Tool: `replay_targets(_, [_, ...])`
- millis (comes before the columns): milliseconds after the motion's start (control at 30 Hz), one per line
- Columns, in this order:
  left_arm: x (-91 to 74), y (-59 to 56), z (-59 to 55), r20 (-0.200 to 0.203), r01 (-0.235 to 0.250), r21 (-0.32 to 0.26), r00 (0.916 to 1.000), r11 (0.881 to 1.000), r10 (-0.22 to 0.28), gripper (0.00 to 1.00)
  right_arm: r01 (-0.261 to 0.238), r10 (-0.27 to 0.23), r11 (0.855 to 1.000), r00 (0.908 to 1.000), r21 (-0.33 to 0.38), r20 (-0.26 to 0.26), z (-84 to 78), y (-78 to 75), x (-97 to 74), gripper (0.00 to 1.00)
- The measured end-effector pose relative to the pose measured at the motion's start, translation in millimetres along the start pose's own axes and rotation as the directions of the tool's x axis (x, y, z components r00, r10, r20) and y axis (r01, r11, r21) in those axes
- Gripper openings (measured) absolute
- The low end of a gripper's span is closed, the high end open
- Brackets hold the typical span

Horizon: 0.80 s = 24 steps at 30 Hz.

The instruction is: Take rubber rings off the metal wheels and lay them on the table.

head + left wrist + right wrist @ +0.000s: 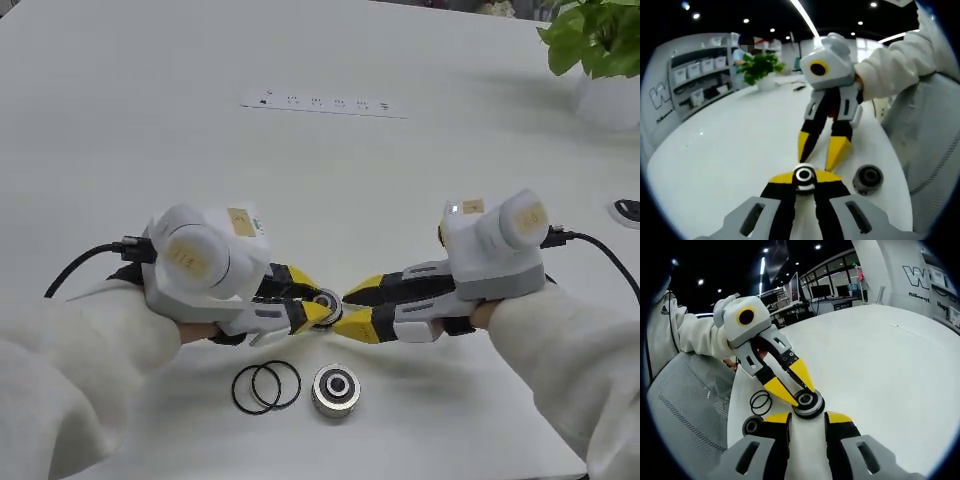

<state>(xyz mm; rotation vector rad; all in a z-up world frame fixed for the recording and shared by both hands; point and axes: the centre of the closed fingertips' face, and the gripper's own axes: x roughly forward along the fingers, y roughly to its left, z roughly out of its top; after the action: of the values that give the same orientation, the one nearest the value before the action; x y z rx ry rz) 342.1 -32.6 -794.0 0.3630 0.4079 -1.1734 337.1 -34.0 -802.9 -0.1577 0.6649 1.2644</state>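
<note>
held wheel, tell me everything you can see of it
The held wheel is a small round disc of silvery metal, with a dark ring around a pale hub. A dark band on its rim may be a rubber ring, but this is too small to be sure. The left hand-held gripper pinches it between its yellow tips, low over the white table. The open tips of the right hand-held gripper sit right beside it; whether they touch it cannot be told.
</note>
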Motion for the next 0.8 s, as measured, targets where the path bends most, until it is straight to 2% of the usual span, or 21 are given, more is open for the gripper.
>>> replay_targets(333, [-3.4,-6.4,-0.5,0.001,0.038,0.011,0.9993,0.999,-0.038,0.14,-0.019,0.019,1.0,0.9997,-0.018,-0.015,-3.8,4.5,4.0,0.22])
replay_targets(800, [-4.8,-6.9,0.3,0.007,0.034,0.003,0.9994,0.999,-0.034,0.14,-0.02,0.017,0.998,0.9991,-0.062,-0.04,-7.3,4.1,1.9,0.07])
